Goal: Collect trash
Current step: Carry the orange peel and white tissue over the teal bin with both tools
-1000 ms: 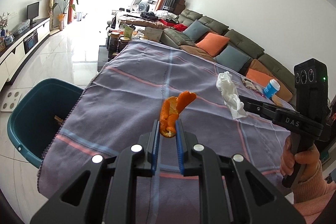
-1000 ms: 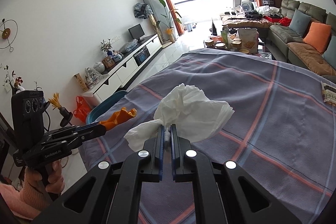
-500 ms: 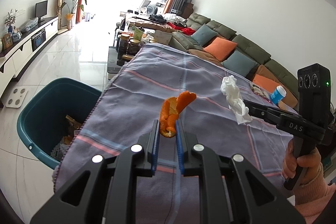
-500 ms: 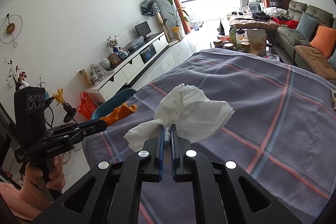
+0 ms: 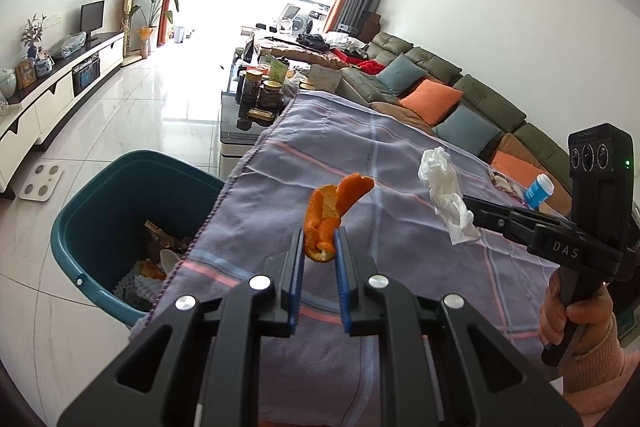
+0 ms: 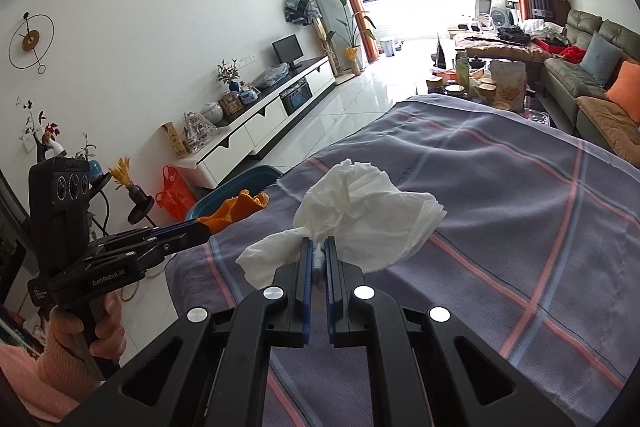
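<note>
Since the earlier frame both grippers have drifted sideways toward the table's edge, so the teal plastic bin (image 5: 132, 219) beside the table now shows more of its inside. The curled orange fruit peel (image 5: 332, 211) stands nearly upright, long axis running up from the pads and its free tip bending away to the right; the left gripper (image 5: 318, 259) is narrowed onto the peel's lower end, blue pads pressing either side of it. It hangs above the grey-purple striped tablecloth (image 5: 400, 155), close to the edge by the bin. The crumpled white paper tissue (image 6: 360, 215) is pinched at a twisted neck by the right gripper (image 6: 318, 259), whose jaws are almost fully together — the bulk billows up and forward of the fingertips, a smaller tail spilling left. Only the left wrist view looks into the bin, where scraps of peel and white foam netting lie, and shows a blue-and-white small bottle (image 5: 540, 191) near the table's far side. Only the right wrist view shows the tissue's pinched neck — from the other camera it is a pale wad at black finger ends. A hand (image 6: 96, 323) in a pink sleeve grips the left handle.
</note>
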### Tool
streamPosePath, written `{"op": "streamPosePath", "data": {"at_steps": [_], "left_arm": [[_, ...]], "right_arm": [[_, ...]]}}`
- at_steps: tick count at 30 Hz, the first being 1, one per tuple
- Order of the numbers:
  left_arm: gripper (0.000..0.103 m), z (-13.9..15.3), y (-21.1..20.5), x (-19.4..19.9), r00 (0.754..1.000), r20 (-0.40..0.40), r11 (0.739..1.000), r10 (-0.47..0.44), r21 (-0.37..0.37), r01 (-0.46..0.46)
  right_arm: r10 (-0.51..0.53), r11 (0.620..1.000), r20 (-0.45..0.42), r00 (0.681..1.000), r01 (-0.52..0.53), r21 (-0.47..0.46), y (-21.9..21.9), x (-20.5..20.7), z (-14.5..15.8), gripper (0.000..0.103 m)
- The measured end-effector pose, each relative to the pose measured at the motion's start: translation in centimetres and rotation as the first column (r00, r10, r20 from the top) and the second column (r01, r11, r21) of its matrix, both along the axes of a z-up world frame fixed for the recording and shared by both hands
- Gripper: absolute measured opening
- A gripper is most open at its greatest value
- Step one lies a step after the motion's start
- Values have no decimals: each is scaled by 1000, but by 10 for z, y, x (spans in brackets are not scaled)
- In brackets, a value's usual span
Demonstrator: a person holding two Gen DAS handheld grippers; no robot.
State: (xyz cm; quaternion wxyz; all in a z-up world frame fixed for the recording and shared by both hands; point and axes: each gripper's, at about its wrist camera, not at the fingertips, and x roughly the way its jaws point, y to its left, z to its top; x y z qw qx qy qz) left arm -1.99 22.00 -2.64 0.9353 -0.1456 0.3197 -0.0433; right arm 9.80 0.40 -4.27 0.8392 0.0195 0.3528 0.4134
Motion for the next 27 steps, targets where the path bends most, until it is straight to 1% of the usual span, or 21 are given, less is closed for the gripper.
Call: {"op": "streamPosePath", "data": {"at_steps": [12,27], "left_arm": [[16,0,15,-5,999,2,999,32,-6,-32],[16,1,29,-10,998,4,998,63,-9,-63]], "right_arm": [[42,999,6,999,-42,-13,25,-4,2,6],[80,997,4,997,-80,-23,44,-5,0,6]]}}
